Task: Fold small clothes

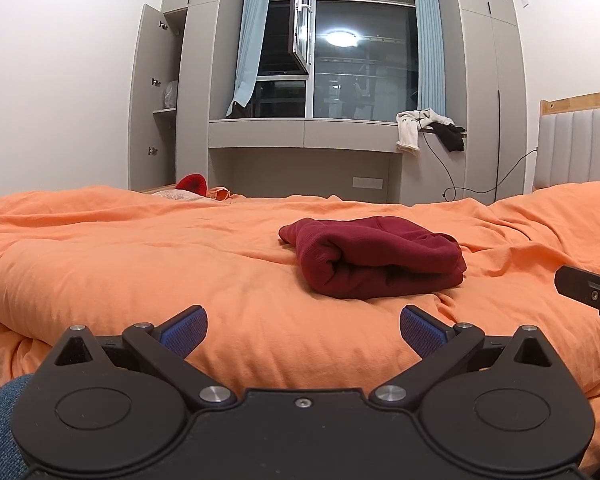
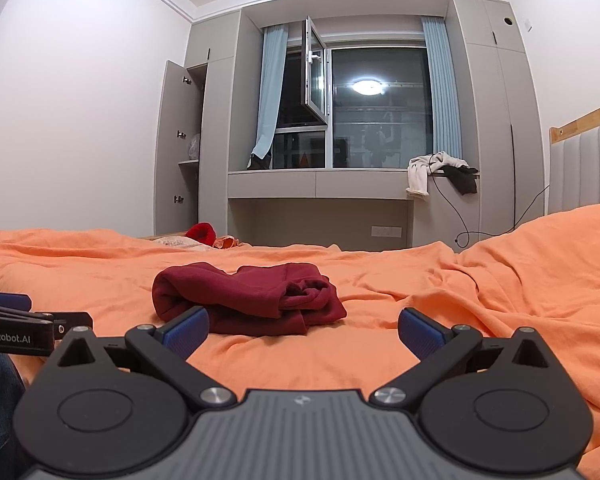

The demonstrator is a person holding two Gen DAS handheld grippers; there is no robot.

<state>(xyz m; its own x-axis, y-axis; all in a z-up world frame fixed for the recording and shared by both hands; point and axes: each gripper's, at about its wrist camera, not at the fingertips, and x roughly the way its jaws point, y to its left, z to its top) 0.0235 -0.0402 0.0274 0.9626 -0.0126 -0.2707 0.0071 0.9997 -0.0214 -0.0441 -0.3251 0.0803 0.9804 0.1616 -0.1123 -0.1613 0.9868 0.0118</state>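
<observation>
You're holding both grippers low over the near edge of the bed, both empty. Your left gripper (image 1: 303,330) is sitting with its blue-padded fingers (image 1: 184,330) spread wide apart, nothing between them, only orange duvet (image 1: 120,264) showing in the gap. Your right gripper (image 2: 303,330) is doing the same, fingers (image 2: 420,332) splayed wide and gripping nothing; in the left wrist view it's poking in at the right edge, and the left one is showing at the left edge of the right wrist view, the two apart from each other. The dark red garment (image 1: 374,258) is lying on the duvet ahead of both grippers, roughly mid-bed, not touching either one. It's sitting as a thick folded bundle, several layers stacked, with a rounded rolled fold facing the left camera and a flap sticking out at its far left corner. From the right wrist view the garment (image 2: 246,298) is looking lumpier, with a bunched, cuff-like opening at its right end and uneven edges at the bottom; the left finger of your right gripper is overlapping it in view, contact unclear. The fabric is looking like a heavy knit or fleece, plain, no print visible. The duvet is wrinkling around it. Beyond the bed, clothes (image 1: 428,128) are hanging off the window ledge.
</observation>
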